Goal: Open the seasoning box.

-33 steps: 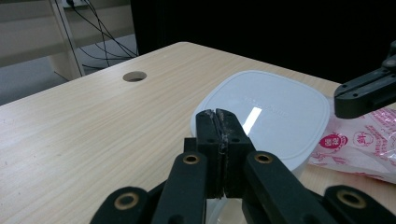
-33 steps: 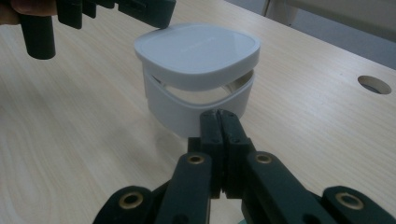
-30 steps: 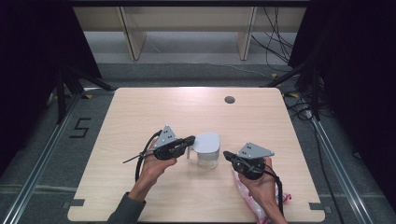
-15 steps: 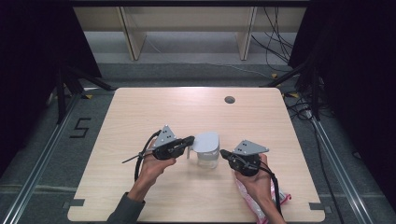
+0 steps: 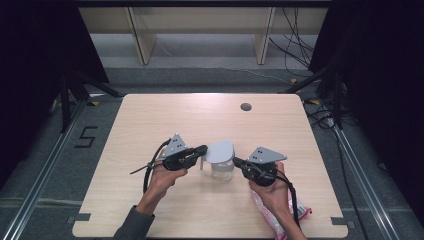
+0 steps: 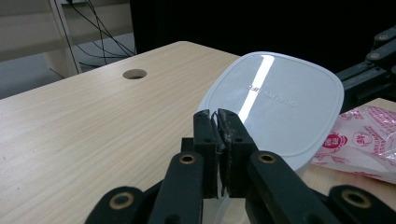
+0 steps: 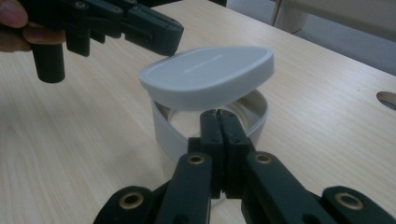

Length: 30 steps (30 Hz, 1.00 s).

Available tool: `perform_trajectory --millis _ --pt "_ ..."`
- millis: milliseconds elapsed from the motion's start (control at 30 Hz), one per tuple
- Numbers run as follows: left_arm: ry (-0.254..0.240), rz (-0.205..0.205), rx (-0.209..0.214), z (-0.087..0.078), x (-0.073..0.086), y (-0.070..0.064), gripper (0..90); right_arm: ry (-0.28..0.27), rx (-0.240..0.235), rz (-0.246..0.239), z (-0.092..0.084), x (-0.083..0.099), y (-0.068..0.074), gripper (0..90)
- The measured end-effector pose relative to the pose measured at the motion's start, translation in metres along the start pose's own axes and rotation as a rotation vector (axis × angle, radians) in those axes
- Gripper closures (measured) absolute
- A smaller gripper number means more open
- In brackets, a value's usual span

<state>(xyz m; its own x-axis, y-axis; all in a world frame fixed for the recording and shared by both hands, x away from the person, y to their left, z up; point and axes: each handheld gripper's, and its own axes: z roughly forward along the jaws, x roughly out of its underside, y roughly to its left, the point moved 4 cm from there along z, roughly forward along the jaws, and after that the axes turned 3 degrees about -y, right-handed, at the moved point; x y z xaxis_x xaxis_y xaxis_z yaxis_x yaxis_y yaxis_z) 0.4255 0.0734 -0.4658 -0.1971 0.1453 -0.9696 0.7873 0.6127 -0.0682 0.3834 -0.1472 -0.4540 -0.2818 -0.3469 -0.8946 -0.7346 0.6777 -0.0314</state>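
Observation:
A clear round container [image 5: 223, 171] stands at mid-table with its white lid [image 5: 220, 150] tilted up above it. My left gripper [image 5: 202, 149] comes in from the left, its jaws nearly together on the lid's rim [image 6: 280, 102]. They have just been opening slightly, with the rim still between the tips [image 6: 219, 114]. My right gripper [image 5: 235, 161] comes from the right. In the right gripper view it [image 7: 218, 114] is shut on the container's near wall [image 7: 163, 128], below the raised lid [image 7: 210, 70].
A pink-printed snack bag [image 5: 274, 214] lies near the front edge under the right forearm, also seen in the left gripper view [image 6: 364, 144]. A round cable hole [image 5: 245, 106] sits near the table's far edge. Bare wood [image 5: 150, 120] surrounds the container.
The right gripper has edged slightly left and away from the front edge, closer against the container. The left hand and the lid have stayed where they were.

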Motion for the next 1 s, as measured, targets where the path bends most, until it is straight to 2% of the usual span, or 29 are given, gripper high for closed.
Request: perform_trajectory --millis 33,67,100,167,200,267,300,333,367,467,500,533,567,600,633,667,767,800,867,900,1000 --pt "0.002 0.006 0.007 -0.001 -0.001 0.001 80.1 0.000 -0.019 0.002 0.000 -0.001 0.000 90.0" --pt "0.016 0.001 0.007 -0.003 -0.001 0.001 74.0 -0.013 -0.013 -0.005 0.001 -0.001 -0.001 90.0" --pt "0.024 0.021 0.018 -0.006 -0.002 0.001 73.3 -0.013 -0.006 0.006 0.000 -0.002 -0.001 90.0" --pt "0.025 0.029 0.017 -0.009 -0.003 0.000 69.2 -0.015 -0.007 -0.010 -0.001 -0.003 0.000 90.0" --pt "0.029 0.044 0.017 -0.013 -0.004 0.000 64.9 -0.007 -0.016 0.007 -0.001 -0.004 0.002 90.0" --pt "0.038 0.033 0.003 -0.020 -0.005 0.000 58.3 -0.015 -0.029 -0.016 0.001 -0.006 0.004 90.0" --pt "0.044 0.064 0.007 -0.026 -0.005 0.000 55.7 -0.013 -0.023 -0.008 0.001 -0.007 0.005 90.0" --pt "0.044 0.064 0.007 -0.026 -0.005 0.000 52.7 -0.012 -0.021 -0.006 0.001 -0.008 0.006 90.0" --pt "0.059 0.049 -0.007 -0.028 -0.003 -0.001 52.7 -0.012 -0.021 -0.006 0.001 -0.008 0.006 90.0" --pt "0.103 0.070 -0.008 -0.034 0.009 -0.003 42.5 -0.026 -0.026 -0.012 0.004 -0.013 0.008 90.0" --pt "0.103 0.070 -0.008 -0.034 0.009 -0.003 41.3 -0.026 -0.026 -0.012 0.004 -0.013 0.008 90.0" --pt "0.104 0.038 -0.022 -0.035 0.013 -0.004 41.3 -0.023 -0.028 -0.002 0.004 -0.014 0.009 90.0" --pt "0.112 0.046 -0.025 -0.035 0.014 -0.003 39.4 -0.027 -0.038 -0.027 0.005 -0.016 0.009 90.0" --pt "0.120 0.023 -0.024 -0.035 0.020 -0.004 37.1 -0.033 -0.039 -0.030 0.006 -0.018 0.010 90.0" --pt "0.120 0.023 -0.024 -0.035 0.020 -0.004 36.2 -0.033 -0.039 -0.030 0.006 -0.018 0.010 90.0" --pt "0.140 0.041 -0.031 -0.037 0.027 -0.004 35.7 -0.038 -0.038 -0.029 0.007 -0.020 0.012 90.0" --pt "0.171 0.046 -0.050 -0.038 0.033 -0.005 33.2 -0.040 -0.043 -0.035 0.009 -0.022 0.013 90.0" --pt "0.167 0.047 -0.049 -0.038 0.035 -0.005 32.7 -0.047 -0.034 -0.040 0.010 -0.024 0.014 90.0" --pt "0.169 0.045 -0.058 -0.042 0.038 -0.006 31.8 -0.050 -0.045 -0.050 0.014 -0.027 0.019 90.0" --pt "0.174 0.019 -0.064 -0.043 0.039 -0.007 31.2 -0.057 -0.039 -0.064 0.014 -0.028 0.019 90.0" --pt "0.179 0.026 -0.072 -0.044 0.041 -0.008 28.7 -0.063 -0.040 -0.054 0.017 -0.032 0.024 90.0"
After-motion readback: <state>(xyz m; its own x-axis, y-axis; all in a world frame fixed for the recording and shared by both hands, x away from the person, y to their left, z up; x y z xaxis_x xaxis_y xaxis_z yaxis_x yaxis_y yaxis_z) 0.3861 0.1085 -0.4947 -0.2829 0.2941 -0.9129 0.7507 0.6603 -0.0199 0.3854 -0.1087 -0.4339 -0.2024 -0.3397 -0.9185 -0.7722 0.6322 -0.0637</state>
